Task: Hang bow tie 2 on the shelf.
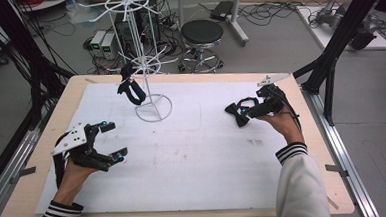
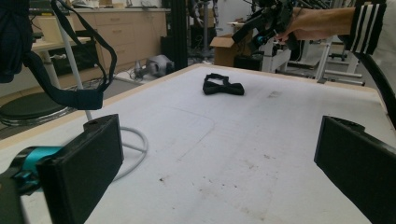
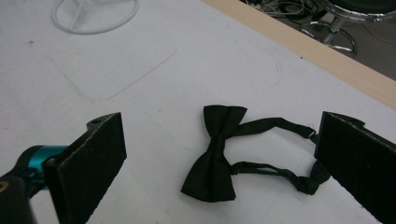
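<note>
A black bow tie (image 1: pixel 237 115) with a thin strap lies flat on the white mat (image 1: pixel 198 158) at the right. My right gripper (image 1: pixel 247 110) hovers open just above it, and in the right gripper view the bow tie (image 3: pixel 214 156) lies between the two spread jaws, with its strap by the right jaw. A second black bow tie (image 1: pixel 130 89) hangs from a white wire display rack (image 1: pixel 147 66) at the back left. My left gripper (image 1: pixel 114 139) is open above the mat's left side with nothing in it. In the left gripper view the flat bow tie (image 2: pixel 223 87) lies far ahead.
The rack's round wire base (image 1: pixel 154 108) rests on the mat; its ring (image 2: pixel 136 144) lies close to my left jaw. Bare wooden table edge (image 1: pixel 24 182) frames the mat. A black stool (image 1: pixel 202 34), cables and black frame posts (image 1: pixel 345 35) stand beyond the table.
</note>
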